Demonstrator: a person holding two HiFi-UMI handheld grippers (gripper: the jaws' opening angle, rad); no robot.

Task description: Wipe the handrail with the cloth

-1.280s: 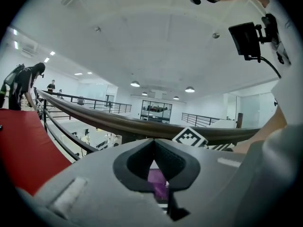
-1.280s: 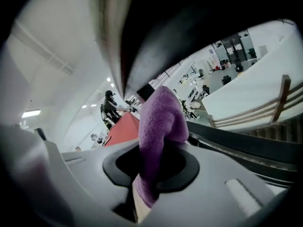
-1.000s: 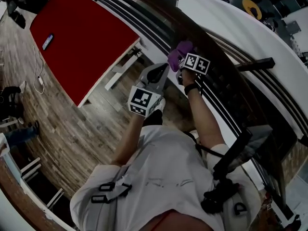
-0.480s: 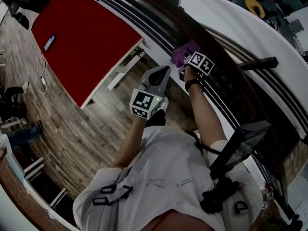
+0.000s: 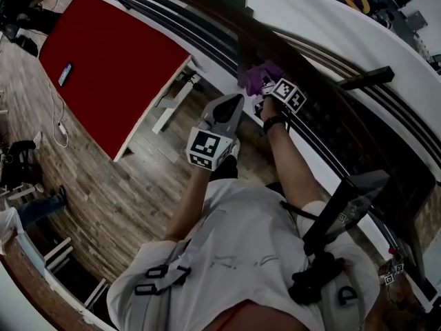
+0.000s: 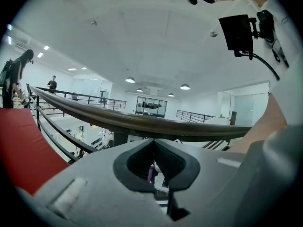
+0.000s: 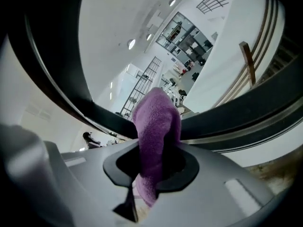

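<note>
The right gripper [image 5: 267,88] pinches a purple cloth [image 5: 257,76] tight between its jaws. The cloth sits on top of the dark brown handrail [image 5: 219,11], which is long and curved. The left gripper [image 5: 234,102] has its jaws pressed together with nothing in them. It is near the rail but not touching it. Below lie a wooden floor [image 5: 103,185] and a red table [image 5: 110,54] with white legs. Past the rail is a big white hall with round ceiling lamps [image 6: 130,80].
</note>
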